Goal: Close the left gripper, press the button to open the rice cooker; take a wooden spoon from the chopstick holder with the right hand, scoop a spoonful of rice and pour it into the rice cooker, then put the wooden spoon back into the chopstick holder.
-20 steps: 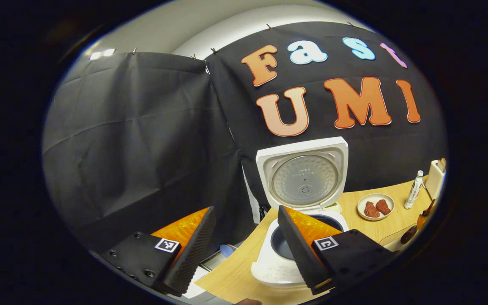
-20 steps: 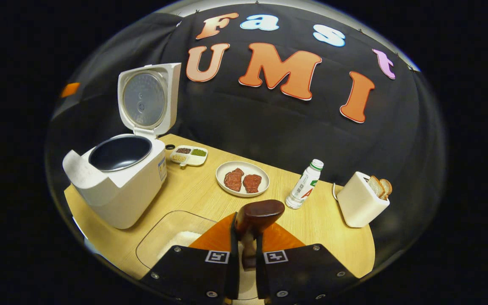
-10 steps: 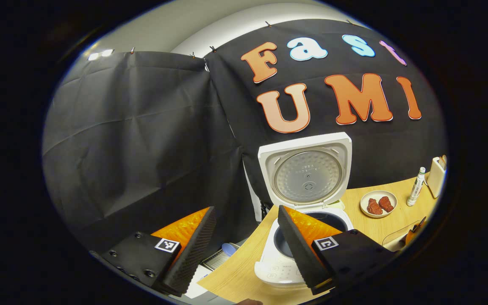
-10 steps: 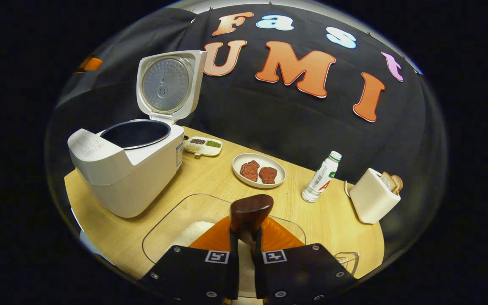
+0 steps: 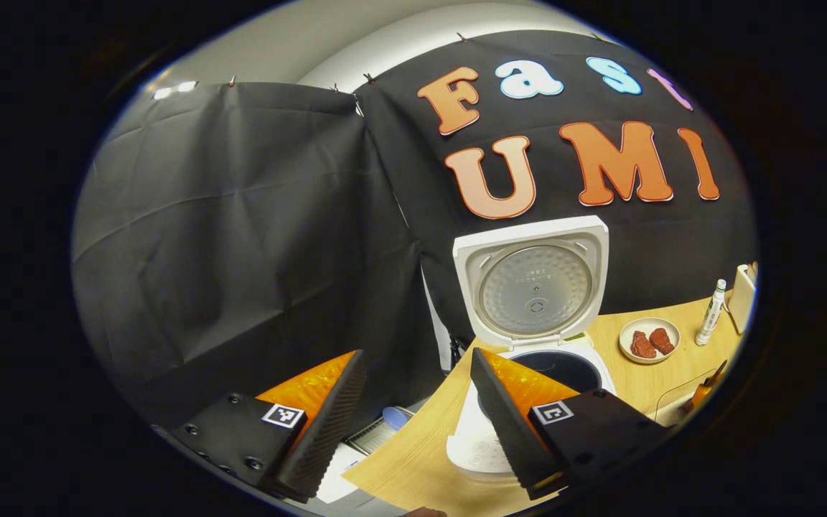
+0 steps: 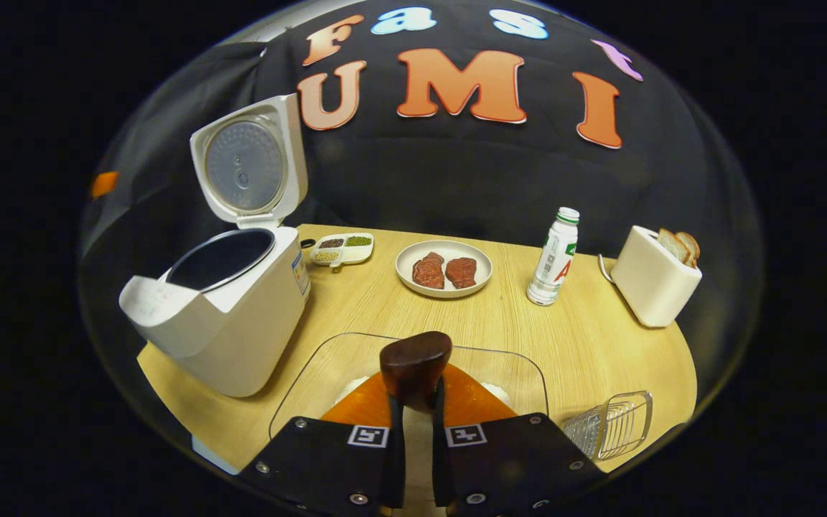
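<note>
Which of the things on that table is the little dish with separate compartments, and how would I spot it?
Start at the big white rice cooker with its lid standing open, at the left of the wooden table in the right gripper view. Just behind its far corner, toward the black cloth, lies the small white divided dish. Unlike the round plate of meat beside it, it holds dark, green and pale fillings in separate sections.

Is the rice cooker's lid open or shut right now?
Open. The lid stands raised behind the rice cooker, its ribbed inner plate facing forward, and the dark inner pot is exposed.
</note>
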Available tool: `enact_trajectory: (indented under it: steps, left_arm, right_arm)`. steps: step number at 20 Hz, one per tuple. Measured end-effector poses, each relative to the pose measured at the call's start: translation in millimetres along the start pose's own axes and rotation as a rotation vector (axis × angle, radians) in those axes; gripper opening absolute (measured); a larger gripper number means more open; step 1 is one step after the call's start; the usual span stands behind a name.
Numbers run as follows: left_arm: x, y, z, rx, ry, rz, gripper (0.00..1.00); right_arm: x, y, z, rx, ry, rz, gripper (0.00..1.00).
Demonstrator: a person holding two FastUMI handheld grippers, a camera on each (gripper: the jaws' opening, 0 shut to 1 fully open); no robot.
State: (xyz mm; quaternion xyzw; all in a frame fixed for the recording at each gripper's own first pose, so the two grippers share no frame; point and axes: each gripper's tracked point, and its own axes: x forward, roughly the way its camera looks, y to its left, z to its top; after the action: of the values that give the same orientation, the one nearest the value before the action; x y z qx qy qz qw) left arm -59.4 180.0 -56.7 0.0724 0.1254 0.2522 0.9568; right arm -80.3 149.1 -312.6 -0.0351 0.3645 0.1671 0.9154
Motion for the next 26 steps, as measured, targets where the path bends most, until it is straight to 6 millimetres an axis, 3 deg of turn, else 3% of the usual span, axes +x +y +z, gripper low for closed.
enact_trajectory:
  steps: [3, 6, 7, 8, 11, 14, 15, 16, 17, 18, 19, 22, 26]
  left_arm:
    - [0.4, 0.5, -5.8, -0.013, 0.013, -0.004, 0.96]
    - [-1.5, 3.2, -7.9, -0.006, 0.01, -0.003, 1.0]
    - [-1.6, 4.4, -5.8, -0.004, 0.002, -0.002, 0.95]
    - [-1.2, 5.3, -4.1, -0.002, -0.002, -0.003, 0.99]
    - [-3.5, 12.4, -8.2, 0.004, -0.006, 0.004, 0.97]
    - [-3.7, 22.0, -13.2, -0.001, 0.002, 0.013, 0.96]
    - [-2.4, 24.2, -14.0, -0.002, 0.003, 0.014, 1.0]
    - [-2.6, 27.3, -14.8, -0.004, 0.004, 0.016, 0.96]
    - [-1.4, 28.5, -15.0, -0.006, 0.007, 0.016, 1.0]
    - [-2.8, 31.7, -17.9, -0.008, 0.006, 0.016, 0.96]
    - [-3.0, 32.9, -19.2, -0.008, 0.008, 0.016, 0.99]
    - [-2.9, 40.3, -22.7, -0.01, 0.009, 0.021, 0.96]
    - [-2.0, 44.7, -27.6, -0.011, 0.02, 0.023, 0.96]
  right_arm:
    - [0.7, -6.6, 2.0, 0.11, 0.036, -0.013, 0.15]
    - [4.0, -4.2, 1.6, 0.177, 0.059, -0.005, 0.15]
    - [5.1, -1.9, 1.9, 0.198, 0.067, -0.001, 0.14]
    - [4.0, 0.1, 0.2, 0.221, 0.077, 0.006, 0.14]
    - [4.1, 2.9, 0.9, 0.302, 0.095, 0.024, 0.14]
    - [4.8, 10.8, 0.4, 0.351, 0.113, 0.034, 0.14]
    - [4.8, 15.6, 0.6, 0.363, 0.117, 0.048, 0.15]
    - [1.8, 21.0, 0.4, 0.374, 0.122, 0.059, 0.14]
    - [1.4, 26.5, 1.6, 0.39, 0.126, 0.078, 0.14]
    - [0.7, 31.8, 0.9, 0.398, 0.133, 0.094, 0.14]
    - [0.3, 36.5, 1.0, 0.405, 0.142, 0.111, 0.14]
    - [0.1, 40.2, 0.2, 0.444, 0.164, 0.139, 0.14]
    - [-2.0, 45.5, 1.2, 0.619, 0.213, 0.238, 0.14]
